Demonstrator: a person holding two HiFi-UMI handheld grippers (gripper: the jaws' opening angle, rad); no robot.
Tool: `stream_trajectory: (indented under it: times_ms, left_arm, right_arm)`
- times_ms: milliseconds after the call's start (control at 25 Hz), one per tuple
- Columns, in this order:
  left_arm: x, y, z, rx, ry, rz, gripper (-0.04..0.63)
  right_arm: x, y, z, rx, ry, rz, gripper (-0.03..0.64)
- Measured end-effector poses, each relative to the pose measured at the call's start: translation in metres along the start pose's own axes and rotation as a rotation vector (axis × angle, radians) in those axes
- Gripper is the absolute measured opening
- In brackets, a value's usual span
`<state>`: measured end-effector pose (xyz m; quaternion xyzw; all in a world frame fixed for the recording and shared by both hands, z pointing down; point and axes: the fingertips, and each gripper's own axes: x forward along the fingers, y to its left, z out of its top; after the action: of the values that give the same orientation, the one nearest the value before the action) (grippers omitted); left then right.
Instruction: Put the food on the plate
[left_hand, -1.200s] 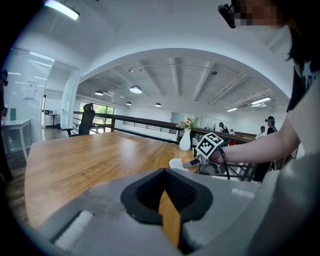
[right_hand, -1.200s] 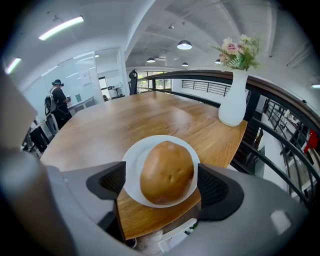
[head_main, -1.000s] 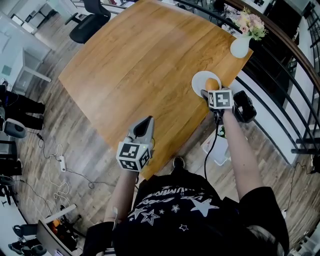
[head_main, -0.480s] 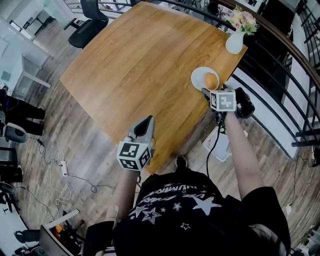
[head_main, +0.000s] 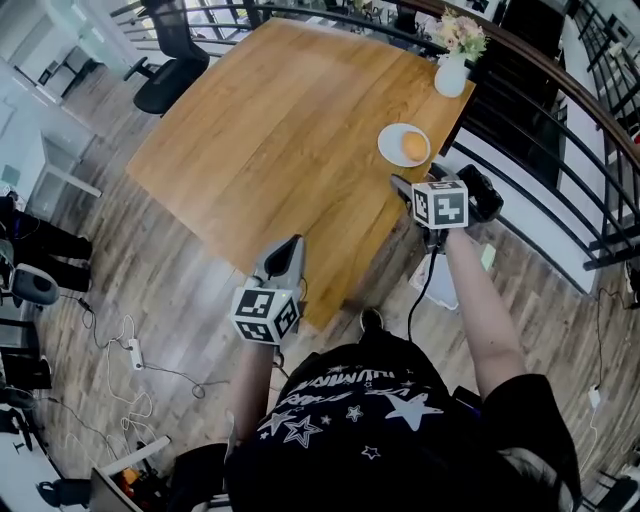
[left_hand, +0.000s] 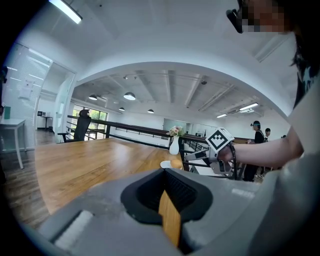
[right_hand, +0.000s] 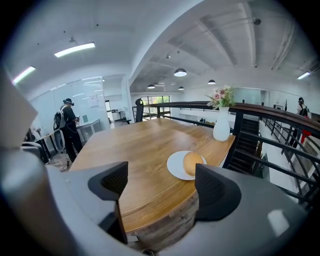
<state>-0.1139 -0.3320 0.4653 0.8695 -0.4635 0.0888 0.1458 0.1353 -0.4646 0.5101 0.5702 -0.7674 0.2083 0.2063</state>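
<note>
right gripper (right_hand: 162, 184) pulled back, jaws apart; bun (head_main: 414, 147) on plate (head_main: 389, 150).

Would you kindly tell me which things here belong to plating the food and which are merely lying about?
Job in hand:
- round golden-brown bread roll, already lying on the plate
- round white plate
- right gripper, open and empty

Merely about:
- white vase of pink flowers
- black office chair

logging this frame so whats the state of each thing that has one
bread roll: lying on the plate
plate: flat on the table, near its edge
vase: upright, holding flowers
left claw: shut, empty
right claw: open, empty, short of the plate
</note>
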Motion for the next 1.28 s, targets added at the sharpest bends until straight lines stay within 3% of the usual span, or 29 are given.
stream_trajectory:
  times_ms: [440, 760, 920, 1280]
  left_arm:
    - [-0.086, -0.001, -0.02, -0.017, -0.015, -0.029, 0.0]
    - [-0.148, -0.004, -0.047, -0.028, -0.027, -0.057, 0.0]
    - [-0.176, -0.014, -0.055, -0.033, -0.038, -0.081, 0.002]
    - [-0.226, -0.016, -0.09, -0.081, -0.014, -0.099, 0.002]
  right_arm:
    - [-0.073, 0.087, -0.024, 0.023, -0.046, 0.041, 0.359]
    - [-0.125, 0.147, -0.066, 0.05, -0.076, 0.048, 0.311]
    - [-0.155, 0.172, -0.081, 0.057, -0.089, 0.047, 0.261]
    - [-0.195, 0.215, -0.145, 0.178, -0.047, 0.05, 0.143]
